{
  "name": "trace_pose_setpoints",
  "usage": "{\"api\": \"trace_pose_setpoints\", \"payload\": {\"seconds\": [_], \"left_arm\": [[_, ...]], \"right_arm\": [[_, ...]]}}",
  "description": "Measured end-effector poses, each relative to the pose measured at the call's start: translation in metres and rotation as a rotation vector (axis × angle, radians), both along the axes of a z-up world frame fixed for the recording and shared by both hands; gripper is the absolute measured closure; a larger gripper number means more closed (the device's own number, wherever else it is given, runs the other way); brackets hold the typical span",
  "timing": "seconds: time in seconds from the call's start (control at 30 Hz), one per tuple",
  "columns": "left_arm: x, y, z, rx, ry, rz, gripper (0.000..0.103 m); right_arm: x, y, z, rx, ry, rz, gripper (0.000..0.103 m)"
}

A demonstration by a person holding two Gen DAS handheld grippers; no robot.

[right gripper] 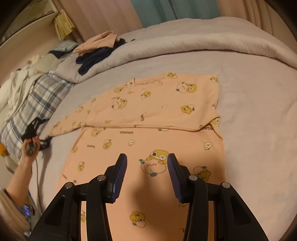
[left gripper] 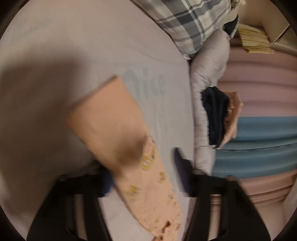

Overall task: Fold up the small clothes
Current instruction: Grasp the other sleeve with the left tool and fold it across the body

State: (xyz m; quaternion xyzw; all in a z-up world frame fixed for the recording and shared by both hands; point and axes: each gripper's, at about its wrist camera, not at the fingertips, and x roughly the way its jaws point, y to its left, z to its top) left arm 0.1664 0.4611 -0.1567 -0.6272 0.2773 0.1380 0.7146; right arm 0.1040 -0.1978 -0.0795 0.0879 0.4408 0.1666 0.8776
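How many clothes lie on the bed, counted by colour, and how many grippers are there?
Peach printed garment spread flat: 1
Peach garment on the far pile: 1
Dark navy clothing on the far pile: 1 heap; its pieces cannot be counted
Grippers: 2, left gripper, right gripper
Total: 5

Shirt (right gripper: pixel 148 111): peach-orange, printed with yellow cartoon chicks, white blobs and dark "GAGAGA" lettering. Bed sheet (right gripper: pixel 259 115) pale lilac-grey, with faint blue lettering in the left wrist view; pillow (right gripper: pixel 37 96) plaid in grey, blue and white; dark navy clothes (right gripper: pixel 92 57) piled under a peach piece (right gripper: pixel 96 43). Curtains pink (right gripper: pixel 104 14) and teal-blue (right gripper: pixel 157 11); right tool (right gripper: pixel 147 159) black with blue ribbed pads (right gripper: pixel 121 176).
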Motion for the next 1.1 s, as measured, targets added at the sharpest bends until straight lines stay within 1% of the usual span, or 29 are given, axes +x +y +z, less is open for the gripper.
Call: {"api": "trace_pose_setpoints", "payload": {"seconds": [0.03, 0.07, 0.13, 0.17, 0.2, 0.3, 0.4, 0.43, 0.5, 0.53, 0.57, 0.6, 0.63, 0.73, 0.83, 0.87, 0.9, 0.93, 0.97, 1.0, 1.03, 1.1], "left_arm": [[-0.002, 0.000, 0.002, 0.032, 0.023, -0.017, 0.090], [0.000, -0.003, 0.010, 0.092, 0.047, -0.047, 0.098], [0.002, -0.014, 0.028, 0.204, 0.062, -0.096, 0.098], [0.006, -0.023, 0.041, 0.258, 0.056, -0.130, 0.099], [0.009, -0.032, 0.051, 0.293, 0.045, -0.159, 0.099], [0.023, -0.077, 0.087, 0.407, -0.020, -0.282, 0.099], [0.036, -0.141, 0.124, 0.517, -0.097, -0.420, 0.099], [0.040, -0.158, 0.130, 0.537, -0.114, -0.452, 0.099], [0.049, -0.206, 0.143, 0.565, -0.163, -0.541, 0.099], [0.054, -0.237, 0.150, 0.584, -0.183, -0.598, 0.099], [0.059, -0.257, 0.153, 0.590, -0.196, -0.635, 0.099], [0.064, -0.287, 0.156, 0.594, -0.215, -0.695, 0.099], [0.066, -0.307, 0.156, 0.598, -0.223, -0.731, 0.099], [0.074, -0.386, 0.148, 0.635, -0.231, -0.880, 0.098], [0.077, -0.456, 0.129, 0.663, -0.217, -1.006, 0.097], [0.079, -0.481, 0.118, 0.670, -0.201, -1.057, 0.097], [0.080, -0.492, 0.109, 0.675, -0.185, -1.086, 0.095], [0.080, -0.508, 0.099, 0.684, -0.166, -1.124, 0.090], [0.083, -0.522, 0.086, 0.695, -0.142, -1.176, 0.077], [0.084, -0.535, 0.074, 0.703, -0.106, -1.222, 0.069], [0.085, -0.544, 0.063, 0.705, -0.071, -1.255, 0.058], [0.093, -0.545, 0.055, 0.680, -0.058, -1.299, 0.053]], "right_arm": [[0.001, 0.001, -0.001, -0.010, -0.002, -0.003, 0.058], [0.000, 0.001, -0.002, -0.012, -0.004, -0.006, 0.058], [0.001, -0.001, -0.004, 0.007, 0.001, -0.014, 0.058], [0.002, -0.003, -0.006, 0.024, 0.011, -0.021, 0.058], [0.001, -0.004, -0.007, 0.033, 0.016, -0.031, 0.058], [-0.003, -0.010, -0.009, 0.056, 0.017, -0.052, 0.058], [-0.009, -0.017, -0.006, 0.082, 0.010, -0.064, 0.058], [-0.011, -0.020, -0.005, 0.086, 0.007, -0.067, 0.058], [-0.014, -0.027, -0.002, 0.096, -0.003, -0.078, 0.058], [-0.016, -0.030, -0.001, 0.101, -0.006, -0.085, 0.058], [-0.017, -0.033, -0.001, 0.105, -0.007, -0.092, 0.058], [-0.017, -0.038, 0.000, 0.114, -0.009, -0.102, 0.058], [-0.018, -0.043, 0.000, 0.126, -0.010, -0.113, 0.058], [-0.018, -0.058, -0.001, 0.164, -0.007, -0.147, 0.058], [-0.017, -0.071, -0.004, 0.191, -0.004, -0.181, 0.058], [-0.016, -0.076, -0.006, 0.200, -0.001, -0.192, 0.058], [-0.015, -0.078, -0.007, 0.206, 0.002, -0.196, 0.058], [-0.015, -0.079, -0.007, 0.210, 0.004, -0.202, 0.058], [-0.015, -0.082, -0.008, 0.213, 0.007, -0.210, 0.058], [-0.015, -0.083, -0.009, 0.216, 0.008, -0.213, 0.058], [-0.015, -0.085, -0.010, 0.221, 0.010, -0.218, 0.058], [-0.017, -0.088, -0.011, 0.232, 0.013, -0.225, 0.058]]}}
